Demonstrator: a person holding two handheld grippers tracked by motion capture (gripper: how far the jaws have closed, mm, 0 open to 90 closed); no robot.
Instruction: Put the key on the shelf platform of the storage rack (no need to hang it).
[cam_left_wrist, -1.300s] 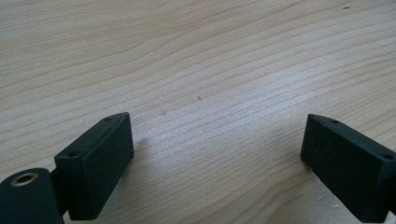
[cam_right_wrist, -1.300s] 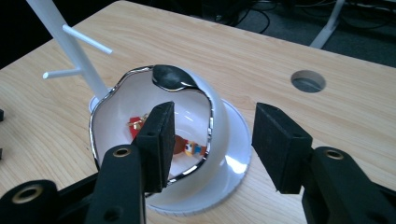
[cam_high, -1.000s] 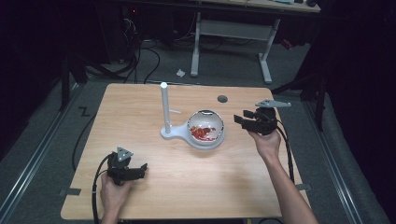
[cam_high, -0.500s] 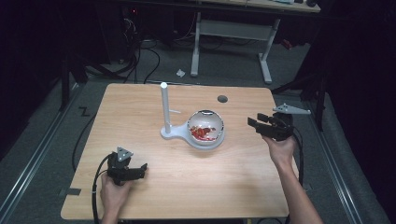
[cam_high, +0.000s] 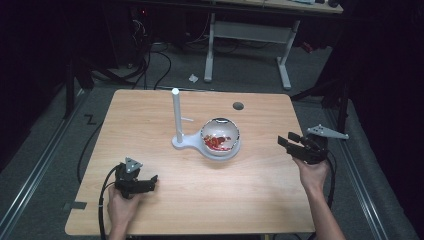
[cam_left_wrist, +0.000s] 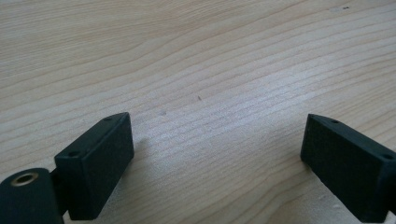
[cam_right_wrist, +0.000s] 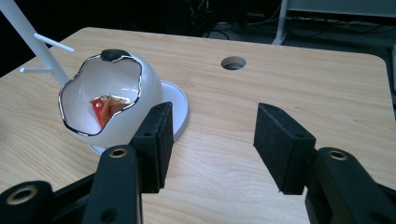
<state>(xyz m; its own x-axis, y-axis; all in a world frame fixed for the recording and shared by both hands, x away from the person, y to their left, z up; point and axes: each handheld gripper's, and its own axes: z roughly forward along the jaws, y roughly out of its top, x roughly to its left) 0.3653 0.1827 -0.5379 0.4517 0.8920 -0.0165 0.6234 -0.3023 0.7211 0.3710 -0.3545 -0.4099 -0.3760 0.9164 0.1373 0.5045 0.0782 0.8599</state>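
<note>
A white egg-shaped bowl with a silver wavy rim sits on the round base of a white stand at the table's middle. Red and orange pieces lie inside the bowl. My right gripper hovers to the right of the bowl, near the table's right edge, pointing at it. Its jaws stand open in the right gripper view with nothing between them. My left gripper rests on the table at the front left. It is open over bare wood.
A round cable hole lies in the wooden table behind the bowl. Two thin pegs stick out of the stand's upright post. Beyond the table's far edge are a desk frame and floor cables.
My right gripper has drawn away from the bowl, moving right and toward the table's near side, still open. The left gripper and the bowl have stayed put.
</note>
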